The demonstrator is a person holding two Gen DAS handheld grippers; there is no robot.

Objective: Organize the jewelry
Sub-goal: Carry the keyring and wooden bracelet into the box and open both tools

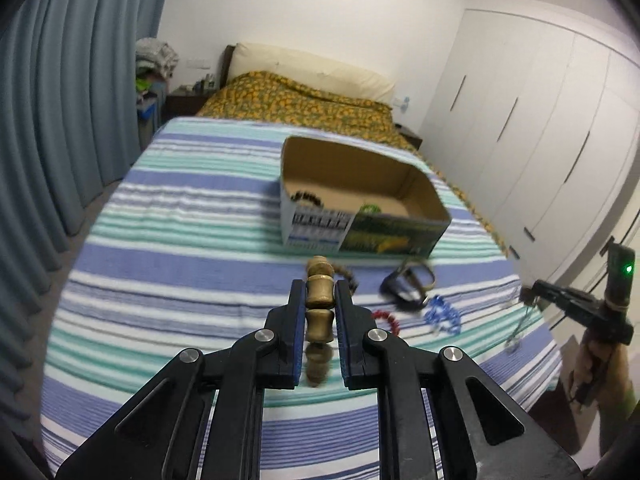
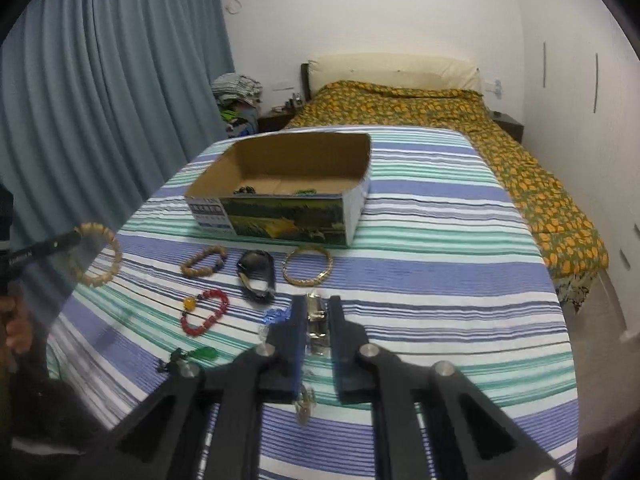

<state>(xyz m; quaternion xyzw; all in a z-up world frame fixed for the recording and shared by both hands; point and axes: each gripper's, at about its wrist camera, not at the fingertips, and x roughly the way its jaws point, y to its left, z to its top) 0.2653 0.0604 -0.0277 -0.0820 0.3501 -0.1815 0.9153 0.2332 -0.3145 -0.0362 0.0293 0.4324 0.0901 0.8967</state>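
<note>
Wooden beads of a chunky bracelet [image 1: 319, 300] were clamped between the nearly closed fingers of the left gripper [image 1: 318, 300], lifted clear of the striped blanket [image 1: 180, 248]. The right gripper [image 2: 316, 320] was likewise closed on a silvery metal bracelet [image 2: 315, 322]. Each piece should be carried level over the open cardboard box [image 2: 280, 216] ahead, lowered inside, then released. Other bracelets, including a red one [image 2: 206, 312], lay on the blanket before the box. Printing on the box's side was too blurred to read.
</note>
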